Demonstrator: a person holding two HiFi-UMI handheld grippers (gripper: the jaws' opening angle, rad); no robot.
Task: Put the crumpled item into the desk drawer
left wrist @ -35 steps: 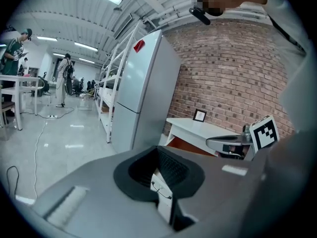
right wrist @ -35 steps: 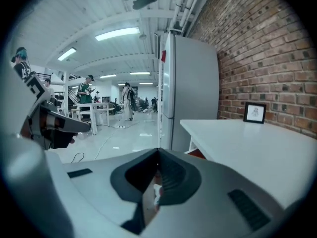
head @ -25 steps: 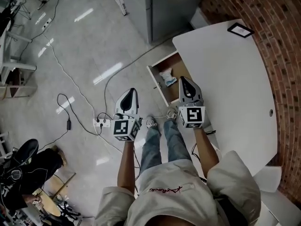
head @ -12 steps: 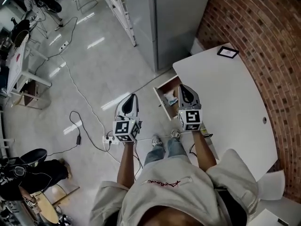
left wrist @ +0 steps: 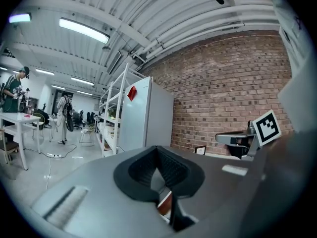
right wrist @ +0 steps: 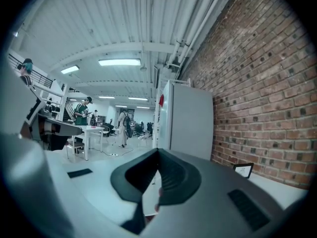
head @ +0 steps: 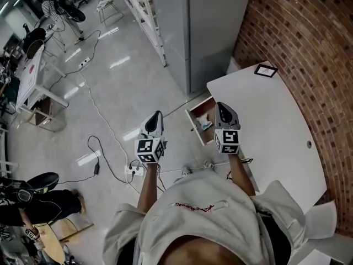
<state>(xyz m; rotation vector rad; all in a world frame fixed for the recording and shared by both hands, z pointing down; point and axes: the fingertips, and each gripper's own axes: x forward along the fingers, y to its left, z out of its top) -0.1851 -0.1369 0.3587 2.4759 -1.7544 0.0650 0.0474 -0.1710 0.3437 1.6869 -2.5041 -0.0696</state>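
Note:
The white desk [head: 276,131] stands against the brick wall, and its drawer [head: 194,120] is pulled out to the left. A pale crumpled item [head: 205,125] lies inside the drawer. My right gripper [head: 219,105] is held level high above the drawer's right side, jaws shut and empty. My left gripper [head: 156,115] hangs over the floor left of the drawer, its jaws also shut with nothing in them. In the left gripper view the left gripper [left wrist: 157,148] points at a grey cabinet and the brick wall. In the right gripper view the right gripper [right wrist: 158,150] faces the same way.
A tall grey cabinet [head: 209,26] stands behind the drawer, with white shelving [head: 144,10] beside it. A small framed picture [head: 266,70] sits at the desk's far corner. A power strip [head: 135,170] and cables lie on the floor. A person [head: 38,206] sits low at the left.
Both grippers have risen well above the drawer and stay shut. The head view has lifted too, so desk and drawer look smaller. The crumpled item stays in the open drawer.

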